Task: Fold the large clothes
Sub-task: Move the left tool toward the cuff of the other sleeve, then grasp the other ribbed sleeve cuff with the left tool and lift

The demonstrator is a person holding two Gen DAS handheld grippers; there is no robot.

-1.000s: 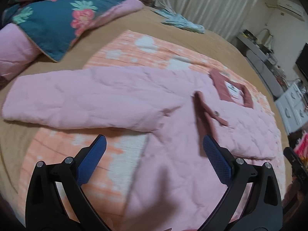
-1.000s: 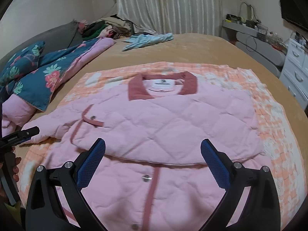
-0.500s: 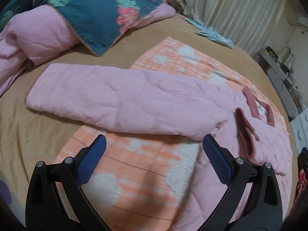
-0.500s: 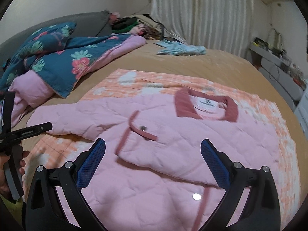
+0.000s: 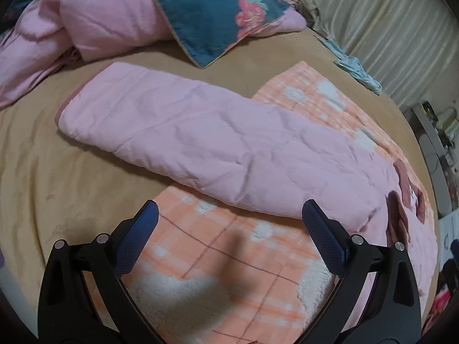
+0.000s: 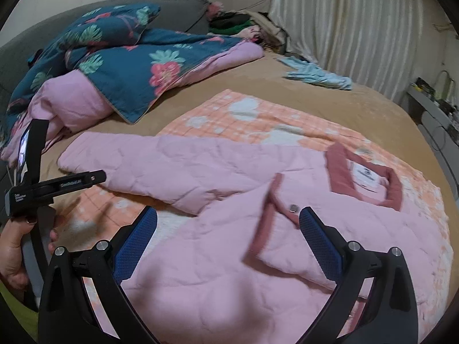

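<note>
A pink quilted jacket (image 6: 229, 229) with a dark pink collar (image 6: 364, 177) lies on an orange checked blanket (image 6: 258, 117) on the bed. One side is folded over the front. Its other sleeve (image 5: 183, 132) stretches out flat to the left, its cuff on the tan sheet. My left gripper (image 5: 229, 238) is open and empty, hovering above the blanket just in front of the sleeve's middle. It also shows in the right wrist view (image 6: 74, 182). My right gripper (image 6: 228, 238) is open and empty above the jacket's body.
A teal floral quilt with pink lining (image 6: 120, 66) is heaped at the left, near the sleeve cuff. A light blue garment (image 6: 318, 76) lies at the far side by the curtain (image 6: 344, 20). A shelf with items (image 6: 430, 100) stands at the right.
Both grippers have swung left, from the jacket's body and collar toward the outstretched sleeve. The left gripper has come closer to the sleeve. Both jaws stayed open.
</note>
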